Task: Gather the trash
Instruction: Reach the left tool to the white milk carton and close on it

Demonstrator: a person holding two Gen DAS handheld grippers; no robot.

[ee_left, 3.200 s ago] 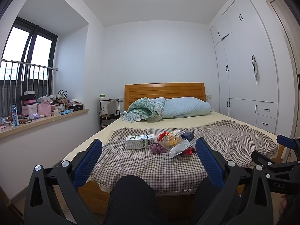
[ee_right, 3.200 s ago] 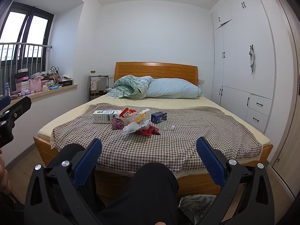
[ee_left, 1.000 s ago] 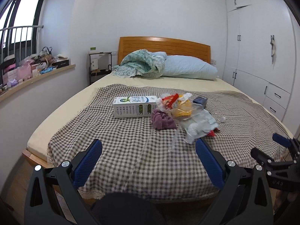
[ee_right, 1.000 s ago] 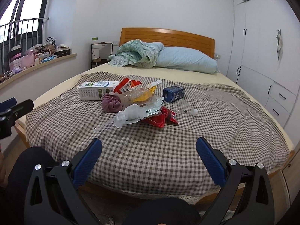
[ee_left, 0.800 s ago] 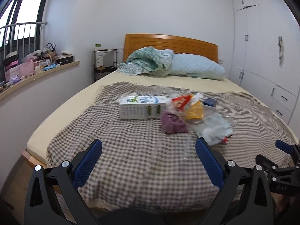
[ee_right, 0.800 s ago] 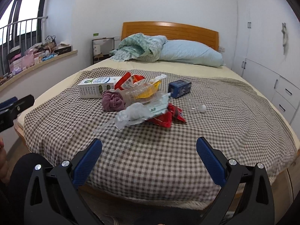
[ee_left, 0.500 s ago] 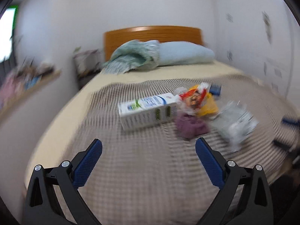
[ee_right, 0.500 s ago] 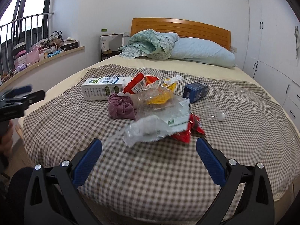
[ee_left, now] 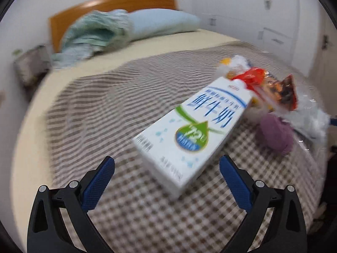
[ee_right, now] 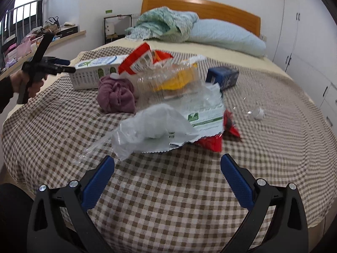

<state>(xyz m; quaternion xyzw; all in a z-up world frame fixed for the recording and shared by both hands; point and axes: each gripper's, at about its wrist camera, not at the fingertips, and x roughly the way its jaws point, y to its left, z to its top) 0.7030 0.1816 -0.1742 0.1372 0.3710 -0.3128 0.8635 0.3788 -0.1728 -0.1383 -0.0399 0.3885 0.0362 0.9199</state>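
Observation:
A pile of trash lies on the checked bedspread (ee_right: 189, 189). A white carton (ee_left: 189, 132) lies on its side, its near end just ahead of my open left gripper (ee_left: 166, 168). Beside it are a purple cloth ball (ee_left: 273, 135) and red wrappers (ee_left: 273, 88). In the right wrist view my open right gripper (ee_right: 166, 168) hovers just short of a clear plastic bag (ee_right: 151, 130), with a white printed wrapper (ee_right: 202, 113), a red wrapper (ee_right: 212, 141), a blue box (ee_right: 223, 77) and the carton (ee_right: 94, 71) beyond. The left gripper (ee_right: 61, 66) shows at the carton's end.
A pillow (ee_right: 227, 35) and a green blanket (ee_right: 164, 25) lie at the wooden headboard (ee_right: 210, 8). White wardrobes (ee_right: 305, 31) line the right wall. A cluttered sill (ee_right: 42, 35) runs along the left. A small clear plastic piece with a white cap (ee_right: 257, 112) lies right of the pile.
Both grippers have moved in from the foot of the bed to the trash. The left one swung to the carton's end; the right one closed in on the plastic bag.

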